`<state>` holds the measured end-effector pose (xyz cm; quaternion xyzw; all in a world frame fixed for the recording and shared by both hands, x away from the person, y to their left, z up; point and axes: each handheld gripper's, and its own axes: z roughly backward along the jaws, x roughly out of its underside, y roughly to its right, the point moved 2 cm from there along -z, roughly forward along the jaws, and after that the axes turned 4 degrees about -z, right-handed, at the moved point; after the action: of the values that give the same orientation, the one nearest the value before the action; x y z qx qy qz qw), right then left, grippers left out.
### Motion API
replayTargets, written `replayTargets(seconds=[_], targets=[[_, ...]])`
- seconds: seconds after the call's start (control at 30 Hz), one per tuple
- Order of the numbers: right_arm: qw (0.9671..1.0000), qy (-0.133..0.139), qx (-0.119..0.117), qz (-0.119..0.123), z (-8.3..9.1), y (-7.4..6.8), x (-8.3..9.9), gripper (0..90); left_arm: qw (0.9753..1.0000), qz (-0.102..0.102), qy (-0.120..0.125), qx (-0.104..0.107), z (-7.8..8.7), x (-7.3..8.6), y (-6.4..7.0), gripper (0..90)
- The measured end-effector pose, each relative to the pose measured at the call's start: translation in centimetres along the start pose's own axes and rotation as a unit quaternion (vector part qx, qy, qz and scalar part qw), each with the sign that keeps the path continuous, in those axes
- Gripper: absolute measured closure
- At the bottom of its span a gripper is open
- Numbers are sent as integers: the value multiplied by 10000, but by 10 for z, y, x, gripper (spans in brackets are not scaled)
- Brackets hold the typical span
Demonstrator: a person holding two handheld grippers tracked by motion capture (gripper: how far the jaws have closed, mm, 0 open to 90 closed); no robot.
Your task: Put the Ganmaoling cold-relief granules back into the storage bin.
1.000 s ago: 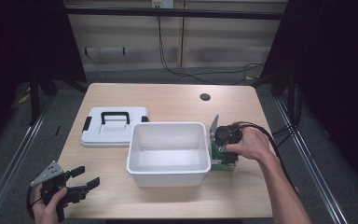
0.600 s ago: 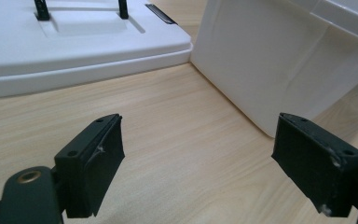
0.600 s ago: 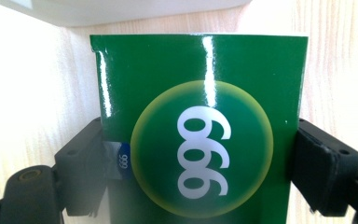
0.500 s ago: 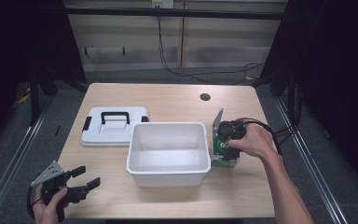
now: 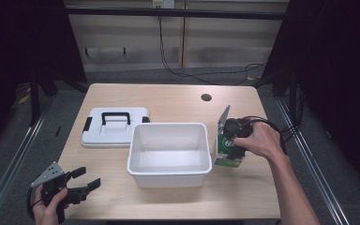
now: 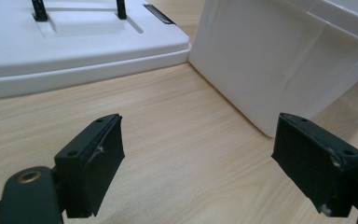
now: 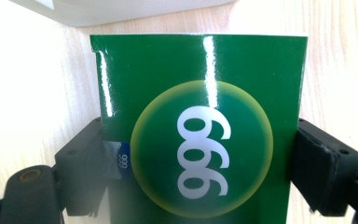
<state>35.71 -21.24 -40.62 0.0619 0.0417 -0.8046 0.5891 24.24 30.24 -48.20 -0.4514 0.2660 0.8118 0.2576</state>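
Observation:
A green box (image 7: pixel 200 126) with a round "999" logo sits between the jaws of my right gripper (image 7: pixel 200 172), which is shut on its two sides. In the high view that green box (image 5: pixel 226 152) stands on the table just right of the white tub (image 5: pixel 169 127), under my right gripper (image 5: pixel 232 143). The tub looks empty. My left gripper (image 5: pixel 88 179) hovers open near the table's front left corner, nothing between its jaws. From the left gripper view, my left gripper (image 6: pixel 198 170) points across bare wood toward the tub's wall (image 6: pixel 279 56).
A white lid with a black handle (image 5: pixel 115 125) lies flat left of the tub; its edge (image 6: pixel 74 51) shows ahead of the left jaws. A round cable hole (image 5: pixel 206 97) sits at the table's far right. Dark floor and rails surround the table.
The right hand and gripper with the green box have shifted slightly right and tilted beside the tub. The left gripper has stayed put.

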Motion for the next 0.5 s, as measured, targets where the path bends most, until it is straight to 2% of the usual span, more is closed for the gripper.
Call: replayTargets(seconds=[0.13, 0.2, 0.43, 0.5], targets=[[10000, 23, 29, 44, 8, 0, 1, 160, 10000, -6, -12, -3, 0, 0, 0, 159], [10000, 11, 48, -26, 11, -2, 0, 160, 10000, 10, -4, -6, 0, 0, 0, 159], [10000, 36, 85, -16, 22, -4, -1, 160, 10000, 5, -6, -5, 0, 0, 0, 159], [9999, -6, 84, 67, 24, -4, -1, 159, 10000, 6, -4, -4, 0, 0, 0, 159]])
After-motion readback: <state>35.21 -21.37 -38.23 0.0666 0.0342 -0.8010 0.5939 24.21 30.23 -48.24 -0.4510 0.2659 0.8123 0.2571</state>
